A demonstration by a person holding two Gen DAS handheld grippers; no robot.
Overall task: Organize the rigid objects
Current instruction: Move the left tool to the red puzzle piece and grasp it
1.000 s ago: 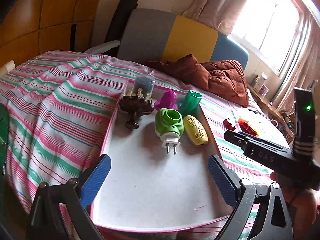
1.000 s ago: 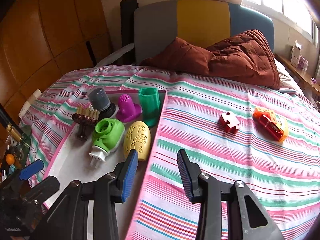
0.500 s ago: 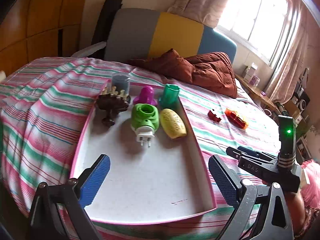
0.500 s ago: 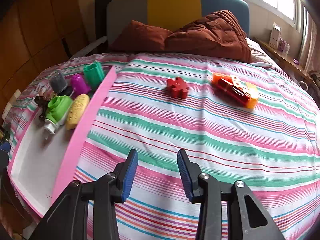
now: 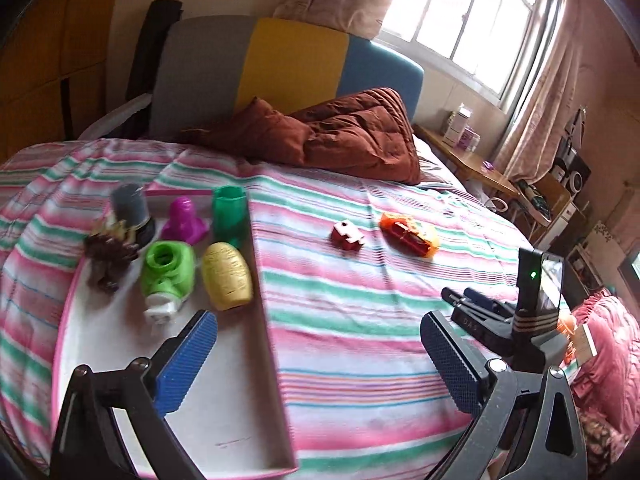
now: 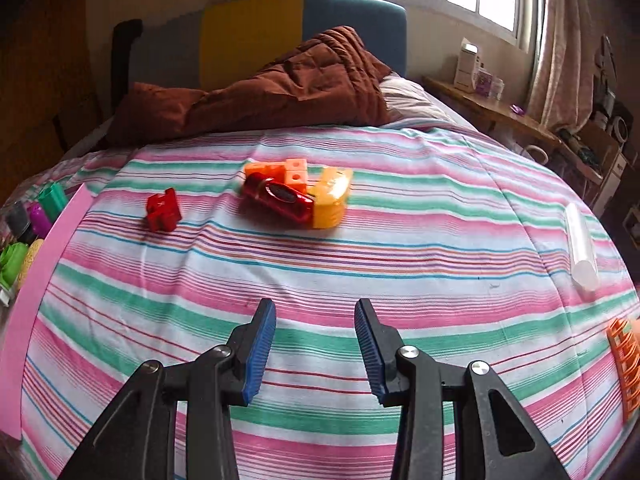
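We judge the step in hand to be fetching the next loose toy from the striped bedspread (image 6: 320, 264) and carrying it to the pink-rimmed tray (image 5: 262, 280), where a green plug-in device (image 5: 168, 268), a yellow oval piece (image 5: 227, 276), a green cup (image 5: 229, 212), a purple piece (image 5: 185, 222), a grey cylinder (image 5: 130, 204) and a dark brown ornament (image 5: 108, 248) already sit in a cluster at the far end. To do it well, we should line the right gripper (image 6: 315, 346) up with one target only: the red puzzle-shaped block (image 6: 163, 211) lies apart from the orange and red toy (image 6: 298, 194), so either can be taken alone. We would come down with a finger on each side of the narrower dimension, settle low enough to grip the body and not the cloth, and close firmly, since hard plastic on a soft bed may tip or sink. A clear tube (image 6: 582, 246) and an orange ribbed piece (image 6: 624, 364) wait near the right edge of the bed

The right gripper hovers above the bedspread, well short of both toys, its blue pads parted by a moderate gap, holding and touching nothing. The left gripper (image 5: 320, 364) stands wide apart over the tray's near right rim, also empty
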